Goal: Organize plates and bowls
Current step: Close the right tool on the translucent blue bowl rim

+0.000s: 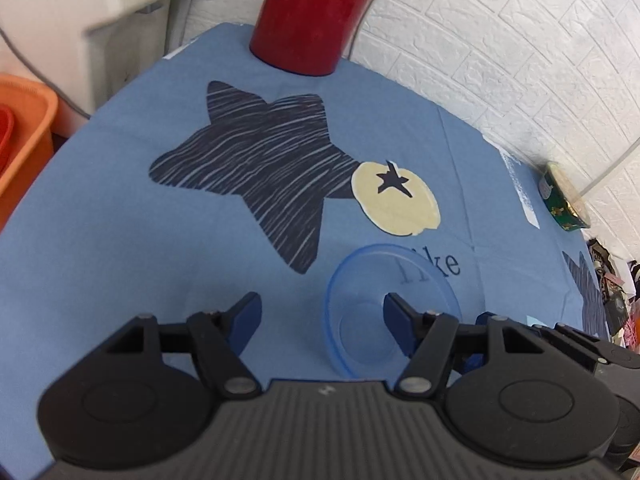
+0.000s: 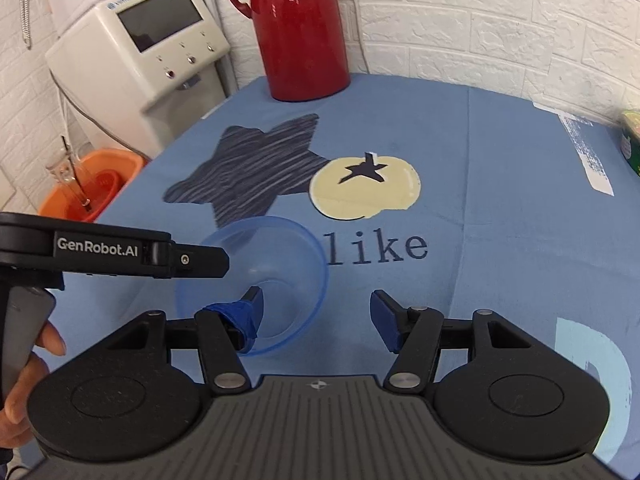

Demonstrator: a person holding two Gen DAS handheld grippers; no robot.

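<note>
A clear blue plastic bowl [image 1: 360, 336] sits upright on the blue tablecloth [image 1: 120, 240], beside the printed word "like". My left gripper [image 1: 322, 316] is open, and its right finger [image 1: 400, 324] overlaps the bowl's inside while the left finger stands outside over the cloth. In the right wrist view the same bowl [image 2: 280, 256] lies low and left of centre. My right gripper [image 2: 318, 306] is open too, with its left finger [image 2: 250, 312] over the bowl's near rim. The left gripper [image 2: 216, 260] reaches in from the left above the bowl's far rim, held by a hand [image 2: 24, 360].
A tall red jug [image 2: 300, 32] stands at the table's far edge against the white brick wall. A white dispenser machine [image 2: 140, 52] and an orange basin [image 2: 92, 184] sit beyond the left edge. A green tin [image 1: 564, 196] rests at the far right.
</note>
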